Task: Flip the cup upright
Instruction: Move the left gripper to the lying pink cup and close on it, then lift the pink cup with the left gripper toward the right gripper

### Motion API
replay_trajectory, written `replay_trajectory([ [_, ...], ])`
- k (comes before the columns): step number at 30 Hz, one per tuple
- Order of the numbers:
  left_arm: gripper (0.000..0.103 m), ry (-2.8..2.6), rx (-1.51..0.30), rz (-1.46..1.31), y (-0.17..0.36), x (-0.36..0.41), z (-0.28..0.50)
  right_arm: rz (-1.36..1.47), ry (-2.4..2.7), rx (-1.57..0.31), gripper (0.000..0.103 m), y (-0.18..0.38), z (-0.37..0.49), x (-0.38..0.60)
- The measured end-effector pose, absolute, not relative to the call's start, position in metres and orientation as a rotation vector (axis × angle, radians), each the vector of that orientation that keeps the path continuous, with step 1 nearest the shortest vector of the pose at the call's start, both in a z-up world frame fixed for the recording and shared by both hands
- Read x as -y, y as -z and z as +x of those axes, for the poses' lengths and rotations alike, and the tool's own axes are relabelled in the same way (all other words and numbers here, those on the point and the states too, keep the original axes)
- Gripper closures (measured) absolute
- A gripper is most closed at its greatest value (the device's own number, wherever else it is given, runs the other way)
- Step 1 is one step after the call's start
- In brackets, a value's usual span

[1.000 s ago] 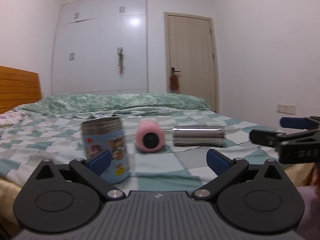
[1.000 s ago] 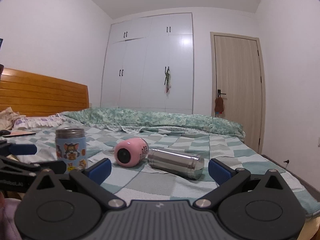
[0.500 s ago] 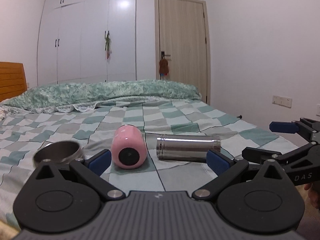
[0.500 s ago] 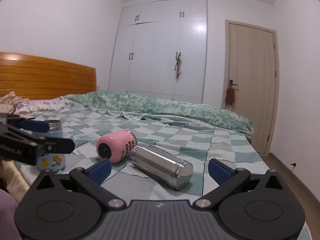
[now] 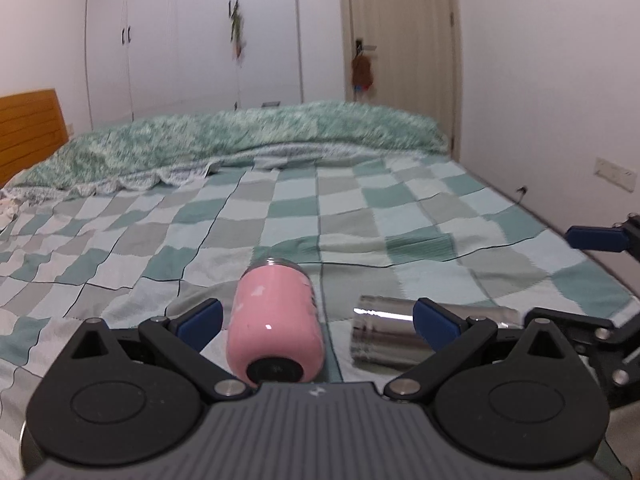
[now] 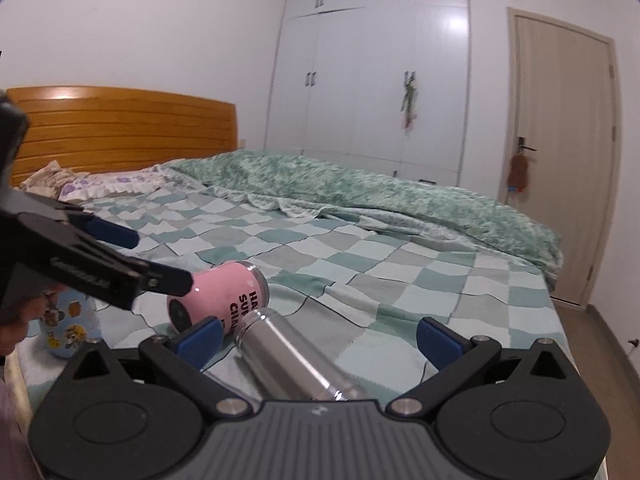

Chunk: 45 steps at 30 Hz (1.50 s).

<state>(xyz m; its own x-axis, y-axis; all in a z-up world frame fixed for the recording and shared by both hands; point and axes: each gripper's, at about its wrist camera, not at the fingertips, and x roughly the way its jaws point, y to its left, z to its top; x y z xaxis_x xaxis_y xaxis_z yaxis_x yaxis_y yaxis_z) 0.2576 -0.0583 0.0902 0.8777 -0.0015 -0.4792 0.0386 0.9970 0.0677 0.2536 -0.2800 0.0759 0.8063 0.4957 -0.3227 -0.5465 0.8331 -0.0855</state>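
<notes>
Hidden/cut off: in the left wrist view the near end of the pink cup [image 5: 276, 326] sits just above the gripper body, its lower edge cut off by it. The steel flask [image 5: 384, 334] is partly covered by the left gripper's right finger [image 5: 436, 322], and its far end runs behind the linkage. In the right wrist view the flask [image 6: 292, 360] has its near end hidden behind the gripper body, and the pink cup [image 6: 218, 300] is partly masked by the left gripper's finger and by the right gripper's left pad [image 6: 200, 336]. The cup's lettering is only partly readable. The blue cartoon cup [image 6: 70, 328] is mostly blocked by the left gripper and a bit of hand; it stands upright near the bed edge. The room background is blurred in both views.

Left gripper [image 5: 316, 318]: jaws spread wide, holding nothing. The pink cup lies between the fingers, nearer the left one; contact cannot be confirmed.

Right gripper [image 6: 318, 332]: jaws spread wide, nothing gripped. The flask lies between the fingers, pointing toward the camera.

Pink cup: on its side on the checked bedspread [image 5: 360, 216], dark base toward both cameras, metal rim pointing away. The flask lies just beside it; from the right wrist view the two look touching at the flask's far end.
</notes>
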Motion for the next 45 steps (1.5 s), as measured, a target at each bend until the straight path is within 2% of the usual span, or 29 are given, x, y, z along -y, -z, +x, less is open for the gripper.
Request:
replay_trajectory([
  [12,0.000,-0.112,-0.761,0.096,-0.072,0.041,0.353,-0.178,-0.671,-0.412,0.000,-0.080,0.339,0.270],
  [23,0.003,-0.158,-0.911,0.136,-0.044,0.041,0.393,-0.197,-0.720,-0.457,0.000,-0.064,0.366,0.260],
  [26,0.007,-0.157,-0.928,0.145,-0.039,0.042,0.397,-0.199,-0.723,-0.470,0.000,-0.060,0.368,0.259],
  [28,0.017,-0.137,-0.937,0.131,-0.038,0.041,0.398,-0.197,-0.728,-0.475,0.000,-0.059,0.368,0.259],
  [45,0.019,-0.095,-0.908,0.145,-0.044,0.048,0.384,-0.170,-0.709,-0.498,0.000,-0.058,0.369,0.263],
])
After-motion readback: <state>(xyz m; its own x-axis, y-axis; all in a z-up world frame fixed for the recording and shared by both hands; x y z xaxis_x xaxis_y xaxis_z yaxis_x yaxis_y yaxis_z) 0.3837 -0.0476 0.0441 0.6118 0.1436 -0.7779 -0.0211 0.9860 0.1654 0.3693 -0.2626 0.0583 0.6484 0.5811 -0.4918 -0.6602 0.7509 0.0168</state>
